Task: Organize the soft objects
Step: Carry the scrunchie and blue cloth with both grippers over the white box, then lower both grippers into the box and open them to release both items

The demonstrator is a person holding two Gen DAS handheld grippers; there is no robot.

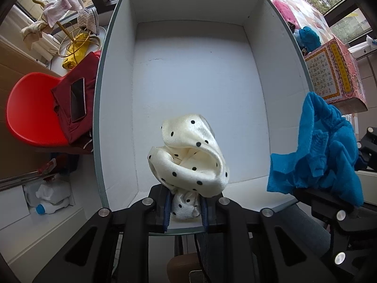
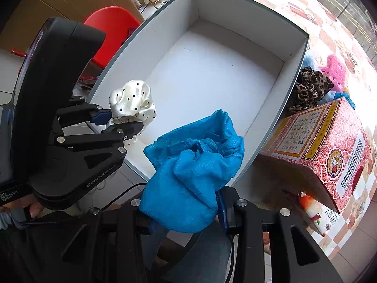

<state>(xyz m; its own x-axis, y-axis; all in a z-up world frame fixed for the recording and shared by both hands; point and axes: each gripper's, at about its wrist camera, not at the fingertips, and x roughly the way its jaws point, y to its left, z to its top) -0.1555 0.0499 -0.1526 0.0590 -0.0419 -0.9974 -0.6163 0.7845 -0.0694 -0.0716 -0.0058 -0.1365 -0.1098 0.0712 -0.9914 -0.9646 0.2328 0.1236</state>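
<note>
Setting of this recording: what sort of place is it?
Probably a lived-in home room by windows: a red chair piled with clothes, a checked tablecloth, and a rack hung with cloths.

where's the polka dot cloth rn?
The polka dot cloth is pinched in the left gripper, above the near end of the white box, left of the blue cloth in the right gripper.

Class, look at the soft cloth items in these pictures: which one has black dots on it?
The cream cloth held in the left tool over the white box. The right tool's cloth is plain blue.
</note>
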